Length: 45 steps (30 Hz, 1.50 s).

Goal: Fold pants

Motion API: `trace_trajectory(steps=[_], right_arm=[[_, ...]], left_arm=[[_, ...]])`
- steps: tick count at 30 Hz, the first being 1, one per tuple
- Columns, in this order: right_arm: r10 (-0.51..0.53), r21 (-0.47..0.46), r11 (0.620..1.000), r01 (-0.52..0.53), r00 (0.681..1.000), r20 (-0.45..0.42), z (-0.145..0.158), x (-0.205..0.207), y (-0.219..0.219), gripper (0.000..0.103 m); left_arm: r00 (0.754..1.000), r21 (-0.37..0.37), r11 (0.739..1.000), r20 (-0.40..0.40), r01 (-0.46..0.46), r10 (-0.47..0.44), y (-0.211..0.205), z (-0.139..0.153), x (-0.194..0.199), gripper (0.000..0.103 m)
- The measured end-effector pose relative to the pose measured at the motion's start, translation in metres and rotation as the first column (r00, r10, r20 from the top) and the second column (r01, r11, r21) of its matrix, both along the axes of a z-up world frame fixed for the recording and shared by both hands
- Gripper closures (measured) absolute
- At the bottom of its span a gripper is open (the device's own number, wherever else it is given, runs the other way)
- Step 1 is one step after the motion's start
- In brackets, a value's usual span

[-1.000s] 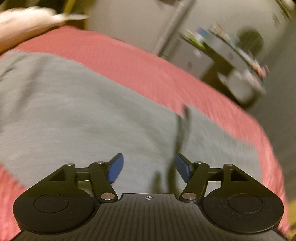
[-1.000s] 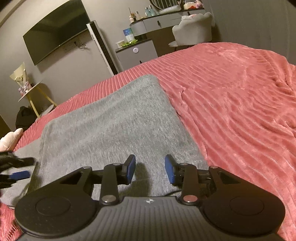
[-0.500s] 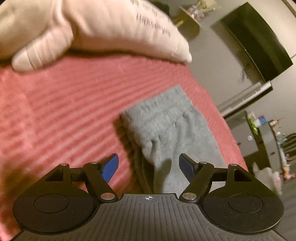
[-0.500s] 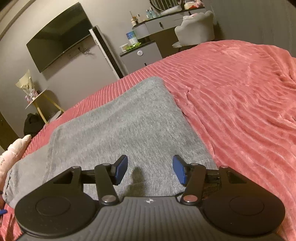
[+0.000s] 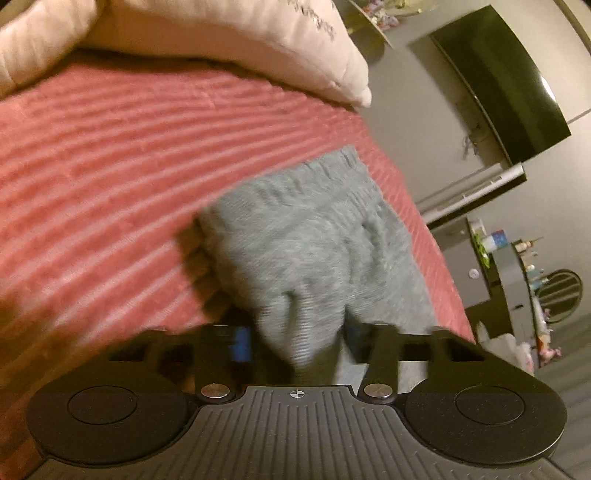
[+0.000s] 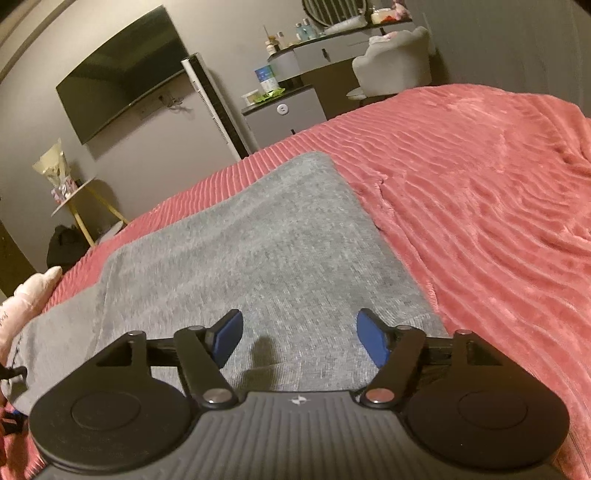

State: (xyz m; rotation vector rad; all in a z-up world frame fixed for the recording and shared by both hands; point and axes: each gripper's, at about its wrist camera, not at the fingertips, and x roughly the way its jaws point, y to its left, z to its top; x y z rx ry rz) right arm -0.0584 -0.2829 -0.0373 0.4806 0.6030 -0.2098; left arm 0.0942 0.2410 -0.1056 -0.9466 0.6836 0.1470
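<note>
Pants (image 6: 258,258), grey knit, lie flat on the red bed (image 6: 498,203). At their left end, the left gripper (image 5: 295,347) seems to pinch a bunch of waistband cloth between narrowed fingers, though blur hides the contact. A thin bite could slip when lifted. The pillow's (image 5: 221,33) print is unreadable. The right gripper (image 6: 299,334) hovers with fingers wide over the cloth.

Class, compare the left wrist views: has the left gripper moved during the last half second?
Yes. The left gripper has advanced toward the pillow; the grey pants now bunch between its fingers.
</note>
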Motion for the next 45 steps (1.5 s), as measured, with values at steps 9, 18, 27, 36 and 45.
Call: trace_trajectory(steps=[9,18,27,36,45], right_arm=[[0.009,0.009,1.000,-0.009,1.000,0.019,-0.003,0.001,-0.001,0.026],[0.022,0.016,1.000,-0.022,0.999,0.040,-0.004,0.001,0.000,0.018],[-0.006,0.105,0.994,-0.004,0.996,0.092,-0.004,-0.005,-0.014,0.018],[-0.052,0.193,0.981,0.023,0.988,0.143,0.000,-0.017,-0.027,0.018],[-0.047,0.551,0.832,-0.065,0.981,0.187,0.006,0.000,-0.024,0.022]], left_arm=[[0.999,0.058,0.998,-0.016,0.032,-0.031,-0.019,0.001,0.013,0.042],[0.983,0.349,0.930,0.090,0.117,-0.158,-0.070,0.088,0.007,0.084],[0.692,0.747,0.558,0.187,0.360,-0.697,-0.267,0.164,-0.049,0.082],[0.580,0.684,0.386,-0.066,0.619,-0.812,-0.344,0.108,-0.067,0.035],[0.864,0.597,0.673,-0.070,0.437,-0.499,-0.245,0.102,-0.059,0.026]])
